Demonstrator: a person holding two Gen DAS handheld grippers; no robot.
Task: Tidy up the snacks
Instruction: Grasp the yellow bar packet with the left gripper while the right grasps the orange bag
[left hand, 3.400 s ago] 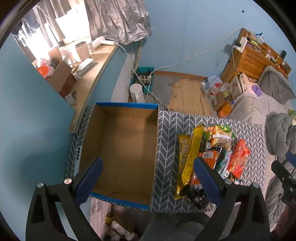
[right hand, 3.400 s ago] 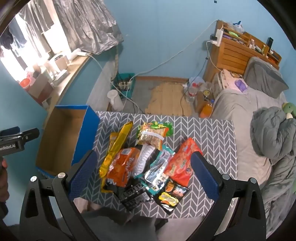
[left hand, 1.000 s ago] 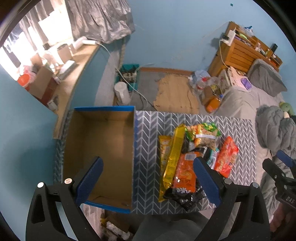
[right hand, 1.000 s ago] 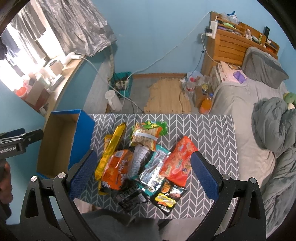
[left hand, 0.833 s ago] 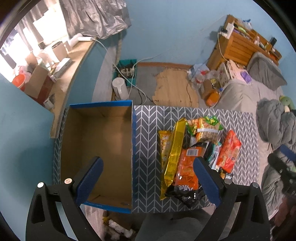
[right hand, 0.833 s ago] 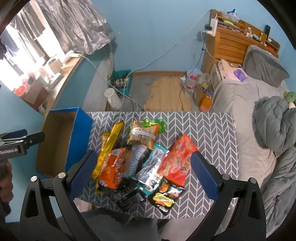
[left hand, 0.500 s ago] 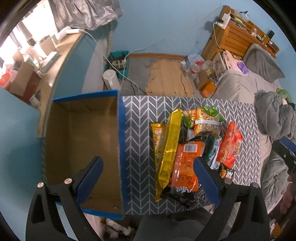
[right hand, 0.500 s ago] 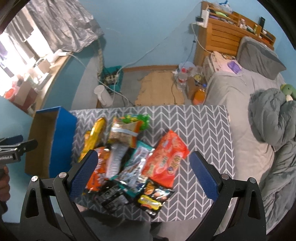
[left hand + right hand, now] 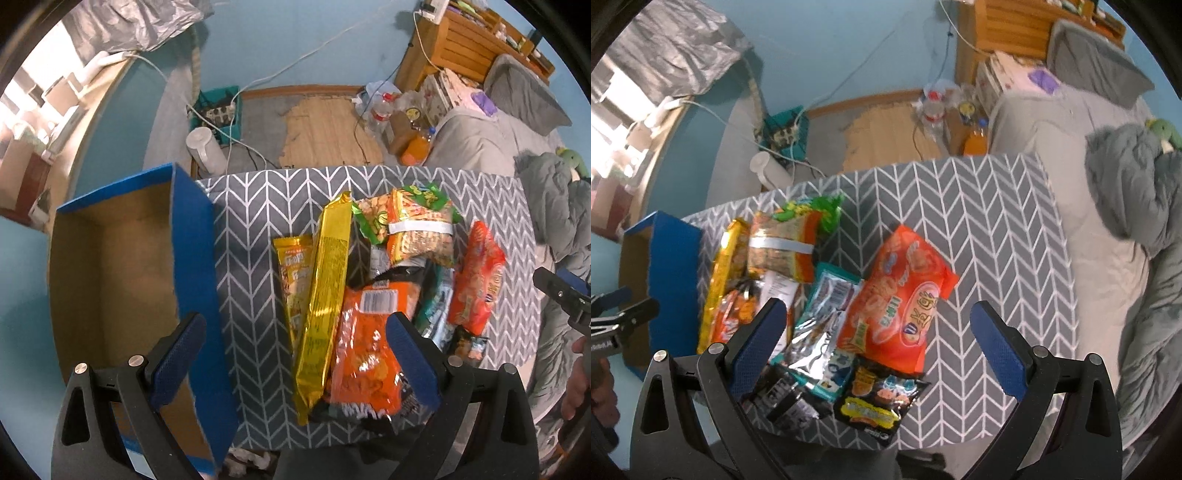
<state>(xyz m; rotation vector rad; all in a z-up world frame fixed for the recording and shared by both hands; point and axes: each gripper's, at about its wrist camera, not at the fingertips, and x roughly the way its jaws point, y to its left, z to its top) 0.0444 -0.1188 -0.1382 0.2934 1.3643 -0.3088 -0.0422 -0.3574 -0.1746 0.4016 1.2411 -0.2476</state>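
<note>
A pile of snack packets lies on a grey chevron table (image 9: 255, 206). It holds a long gold packet (image 9: 325, 288), an orange chip bag (image 9: 365, 350), a green-topped nut bag (image 9: 417, 225) and a red biscuit bag (image 9: 476, 280), which also shows in the right wrist view (image 9: 905, 299). An empty blue-edged cardboard box (image 9: 110, 266) stands at the table's left. My left gripper (image 9: 291, 354) is open above the gold packet. My right gripper (image 9: 875, 350) is open above the red bag and a silver-teal packet (image 9: 823, 317).
Beyond the table's far edge are a floor with cables, a white jug (image 9: 205, 147) and a teal crate (image 9: 218, 110). A bed with grey bedding (image 9: 1108, 229) lies to the right. A wooden shelf unit (image 9: 461, 40) stands at the back right.
Both grippers have moved lower and closer to the snacks. The left one has shifted right from over the box to over the gold packet. Both stay open.
</note>
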